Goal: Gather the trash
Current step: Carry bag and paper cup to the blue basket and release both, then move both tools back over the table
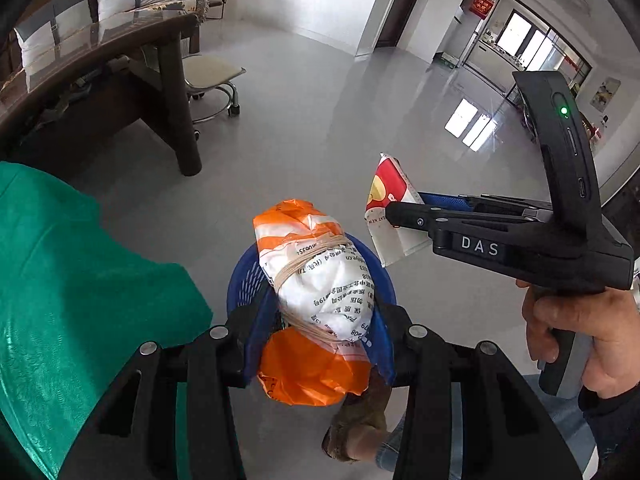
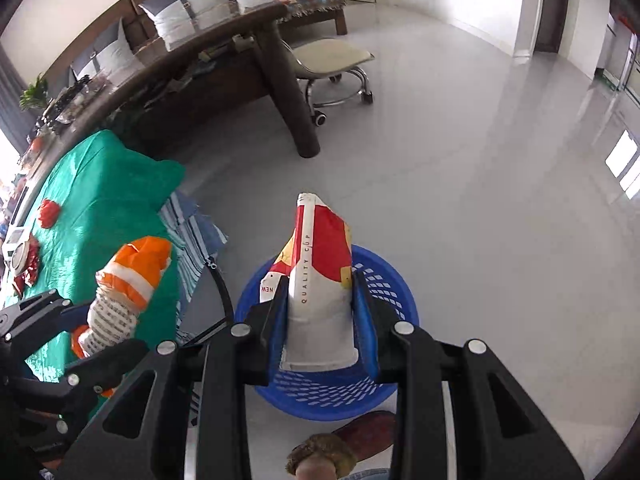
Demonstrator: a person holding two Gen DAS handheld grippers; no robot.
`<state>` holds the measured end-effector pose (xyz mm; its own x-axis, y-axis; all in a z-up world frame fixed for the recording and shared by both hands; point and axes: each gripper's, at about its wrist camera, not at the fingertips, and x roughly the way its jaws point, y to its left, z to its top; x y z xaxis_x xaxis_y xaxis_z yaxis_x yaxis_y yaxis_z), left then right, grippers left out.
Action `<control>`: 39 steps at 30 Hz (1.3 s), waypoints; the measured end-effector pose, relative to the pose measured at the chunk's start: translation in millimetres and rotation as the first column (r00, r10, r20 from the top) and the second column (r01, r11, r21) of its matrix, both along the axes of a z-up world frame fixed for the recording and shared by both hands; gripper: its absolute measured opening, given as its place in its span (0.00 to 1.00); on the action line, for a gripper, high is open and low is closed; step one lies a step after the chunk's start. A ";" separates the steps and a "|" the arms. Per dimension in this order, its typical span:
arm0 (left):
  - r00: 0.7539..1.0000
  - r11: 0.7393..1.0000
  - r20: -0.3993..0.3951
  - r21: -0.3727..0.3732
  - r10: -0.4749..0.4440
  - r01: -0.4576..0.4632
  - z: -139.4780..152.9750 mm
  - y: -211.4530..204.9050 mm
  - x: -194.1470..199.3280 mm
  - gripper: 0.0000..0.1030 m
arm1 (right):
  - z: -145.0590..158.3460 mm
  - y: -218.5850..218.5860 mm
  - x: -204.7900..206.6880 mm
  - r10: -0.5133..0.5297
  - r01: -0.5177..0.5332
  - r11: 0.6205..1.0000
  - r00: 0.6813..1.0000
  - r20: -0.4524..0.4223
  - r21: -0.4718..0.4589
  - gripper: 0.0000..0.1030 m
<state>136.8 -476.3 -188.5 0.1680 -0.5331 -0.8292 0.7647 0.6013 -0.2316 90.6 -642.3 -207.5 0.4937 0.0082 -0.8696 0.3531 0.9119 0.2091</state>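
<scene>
My left gripper (image 1: 316, 332) is shut on an orange-and-white plastic packet (image 1: 316, 280) bound with a rubber band, held over a blue mesh basket (image 1: 240, 280) on the floor. My right gripper (image 2: 320, 316) is shut on a flattened red, yellow and white paper cup (image 2: 320, 264), also above the blue basket (image 2: 384, 284). In the left wrist view the right gripper (image 1: 394, 216) comes in from the right with the cup (image 1: 390, 196), a hand (image 1: 576, 336) on its handle. The right wrist view shows the left gripper (image 2: 80, 332) and packet (image 2: 124, 284) at lower left.
A table under a green cloth (image 2: 92, 200) stands at left, with red wrappers (image 2: 50, 212) and a small white device (image 2: 18, 248) on it. Behind are a dark wooden desk (image 2: 224, 36), a wheeled stool (image 2: 332, 60) and a cushioned sofa (image 2: 180, 4). The person's slippered feet (image 2: 320, 456) are near the basket. The grey floor (image 2: 480, 200) extends right.
</scene>
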 end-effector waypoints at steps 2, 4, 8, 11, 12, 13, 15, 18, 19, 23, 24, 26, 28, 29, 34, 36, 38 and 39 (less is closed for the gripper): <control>1.000 1.000 -0.011 0.001 0.000 0.000 -9.4 -10.2 3.9 0.43 | -4.7 -5.1 -1.3 -0.014 0.014 1.000 1.000 0.000 0.023 0.30; 1.000 1.000 -0.022 0.001 0.000 0.000 -17.6 -16.7 10.2 0.43 | -8.4 -12.2 -1.5 -0.027 0.027 0.999 1.000 -0.001 0.027 0.30; 0.999 1.000 -0.038 0.010 0.004 -0.003 -33.9 -27.6 17.0 0.44 | -14.6 -20.7 1.1 -0.044 0.044 0.998 0.999 -0.006 0.042 0.31; 0.999 1.000 -0.043 0.025 -0.001 0.002 -42.4 -30.3 16.8 0.44 | -17.8 -26.1 1.6 -0.052 0.052 0.996 0.999 -0.001 0.072 0.32; 0.999 1.000 -0.041 0.031 -0.002 0.003 -45.2 -32.5 17.3 0.44 | -18.3 -27.4 1.1 -0.056 0.055 0.995 0.998 0.002 0.081 0.32; 0.999 0.999 -0.041 0.035 -0.002 0.004 -45.9 -31.1 18.4 0.44 | -18.5 -29.3 1.1 -0.057 0.057 0.995 0.998 0.003 0.083 0.33; 0.999 0.999 -0.044 0.044 -0.001 0.003 -51.3 -34.3 20.3 0.44 | -20.8 -32.7 2.1 -0.063 0.062 0.994 0.998 0.006 0.088 0.35; 0.999 0.999 -0.051 0.048 -0.003 0.006 -57.5 -41.8 21.3 0.52 | -21.8 -35.9 0.5 -0.079 0.076 0.992 0.997 0.019 0.105 0.42; 0.999 0.999 -0.052 0.052 -0.002 0.005 -59.2 -44.1 22.6 0.67 | -21.3 -36.6 0.2 -0.081 0.078 0.991 0.996 0.023 0.109 0.46; 0.999 0.999 -0.035 0.047 0.016 -0.014 -58.8 -47.5 26.4 0.75 | -15.7 -42.0 -3.0 -0.109 0.103 0.988 0.993 0.050 0.113 0.62; 0.999 0.999 -0.035 0.044 0.022 -0.020 -57.3 -46.7 26.3 0.76 | -13.4 -44.0 -5.3 -0.118 0.111 0.987 0.991 0.060 0.112 0.63; 0.999 0.999 -0.032 0.027 0.034 -0.034 -50.9 -40.9 25.4 0.79 | -7.8 -46.5 -9.0 -0.142 0.134 0.986 0.987 0.079 0.099 0.69; 0.999 0.999 -0.022 0.016 0.046 -0.045 -42.7 -32.4 22.0 0.81 | 0.5 -48.7 -13.3 -0.164 0.156 0.984 0.981 0.107 0.084 0.73; 0.999 0.999 -0.015 0.005 0.047 -0.047 -36.1 -25.7 18.9 0.81 | 5.0 -49.1 -15.2 -0.172 0.164 0.984 0.977 0.123 0.076 0.74; 0.998 0.999 0.043 -0.026 0.045 -0.044 -4.3 12.7 -4.4 0.83 | 34.2 -32.3 -19.4 -0.154 0.166 0.985 0.965 0.212 -0.039 0.80; 0.997 0.998 0.060 -0.043 0.039 -0.036 8.3 36.8 -18.3 0.85 | 45.8 -17.9 -18.8 -0.121 0.148 0.984 0.963 0.242 -0.098 0.83; 0.996 0.999 0.082 -0.050 0.027 -0.023 18.8 62.8 -34.4 0.85 | 55.6 -0.3 -16.4 -0.079 0.122 0.981 0.961 0.265 -0.151 0.84; 0.995 0.999 0.097 -0.049 0.021 -0.016 23.3 75.7 -41.9 0.85 | 59.8 9.8 -14.8 -0.055 0.106 0.979 0.960 0.276 -0.173 0.84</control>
